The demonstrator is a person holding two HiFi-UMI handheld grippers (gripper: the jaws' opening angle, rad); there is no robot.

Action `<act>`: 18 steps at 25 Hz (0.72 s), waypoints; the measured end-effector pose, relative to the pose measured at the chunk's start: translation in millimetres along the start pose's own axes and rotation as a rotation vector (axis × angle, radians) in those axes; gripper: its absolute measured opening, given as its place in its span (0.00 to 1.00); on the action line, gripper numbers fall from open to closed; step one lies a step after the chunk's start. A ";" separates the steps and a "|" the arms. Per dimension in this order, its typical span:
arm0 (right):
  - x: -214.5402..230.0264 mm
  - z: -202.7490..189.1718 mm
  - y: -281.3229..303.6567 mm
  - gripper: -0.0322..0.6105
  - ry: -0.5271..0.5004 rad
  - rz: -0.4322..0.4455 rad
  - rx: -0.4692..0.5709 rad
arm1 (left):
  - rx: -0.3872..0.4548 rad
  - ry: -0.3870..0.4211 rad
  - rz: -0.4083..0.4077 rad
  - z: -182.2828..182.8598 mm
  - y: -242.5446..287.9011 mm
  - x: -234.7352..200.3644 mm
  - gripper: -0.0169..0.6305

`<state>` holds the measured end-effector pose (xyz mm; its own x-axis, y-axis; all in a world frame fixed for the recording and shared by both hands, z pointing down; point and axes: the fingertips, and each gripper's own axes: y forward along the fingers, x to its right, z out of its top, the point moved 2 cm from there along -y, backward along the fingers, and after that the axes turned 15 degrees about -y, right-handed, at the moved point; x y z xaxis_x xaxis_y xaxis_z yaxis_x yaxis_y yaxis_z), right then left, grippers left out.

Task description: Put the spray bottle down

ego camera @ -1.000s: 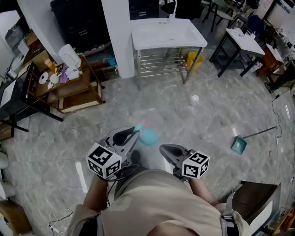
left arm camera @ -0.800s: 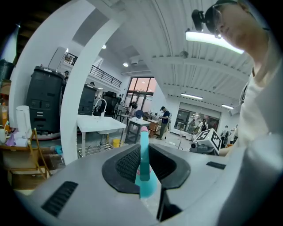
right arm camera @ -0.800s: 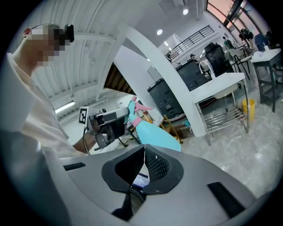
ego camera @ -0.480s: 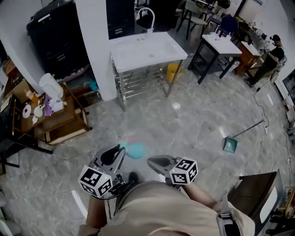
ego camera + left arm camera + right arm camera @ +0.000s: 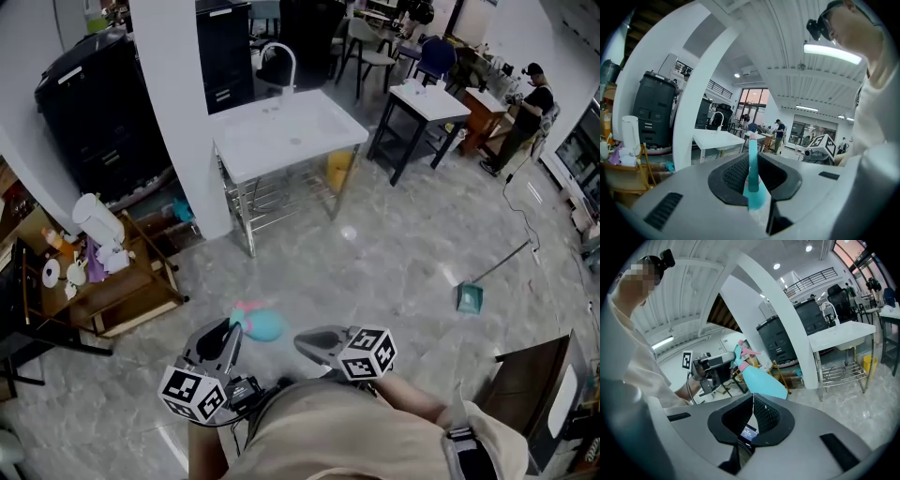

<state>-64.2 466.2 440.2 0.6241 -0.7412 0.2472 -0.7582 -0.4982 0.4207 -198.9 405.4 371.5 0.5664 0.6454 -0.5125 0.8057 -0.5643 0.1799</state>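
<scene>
Standing on a grey marble floor (image 5: 403, 244), a person holds a gripper in each hand, low at the near edge of the head view. The left gripper (image 5: 228, 330) has its jaws clamped on a teal spray bottle (image 5: 262, 324) with a pink trigger. The bottle is in the air above the floor, resting on nothing. It is gripped near its trigger end, and its rounded body sticks out beyond the jaws, away from the person. In the left gripper view the bottle appears as a narrow teal strip pinched between the jaws.

The right gripper (image 5: 307, 341) is just to the right of the bottle and apart from it. Its jaws are closed together with nothing between them.

Farther off, a little left of centre, a white sink counter (image 5: 314, 141) with a curved tap stands on a metal frame beside a white pillar (image 5: 178, 112). At the left is a cluttered wooden shelf cart (image 5: 131, 295). To the right, a teal dustpan (image 5: 469, 298) sits on the floor.
</scene>
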 end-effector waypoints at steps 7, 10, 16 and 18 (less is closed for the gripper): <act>4.0 5.3 19.4 0.08 -0.008 0.029 -0.021 | 0.039 -0.019 0.019 8.1 -8.6 -18.5 0.12; 13.2 11.1 27.2 0.09 -0.007 0.046 -0.016 | 0.054 -0.033 0.054 16.4 -9.4 -32.1 0.12; 45.6 23.5 41.3 0.08 0.006 0.086 -0.002 | 0.052 -0.022 0.072 35.1 11.6 -42.5 0.12; 59.0 28.2 46.2 0.08 0.008 0.109 0.000 | 0.033 -0.011 0.094 34.6 28.4 -43.5 0.12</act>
<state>-67.8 386.8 449.6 0.5399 -0.7870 0.2985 -0.8214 -0.4150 0.3914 -206.7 343.4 369.9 0.6369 0.5833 -0.5041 0.7430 -0.6388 0.1996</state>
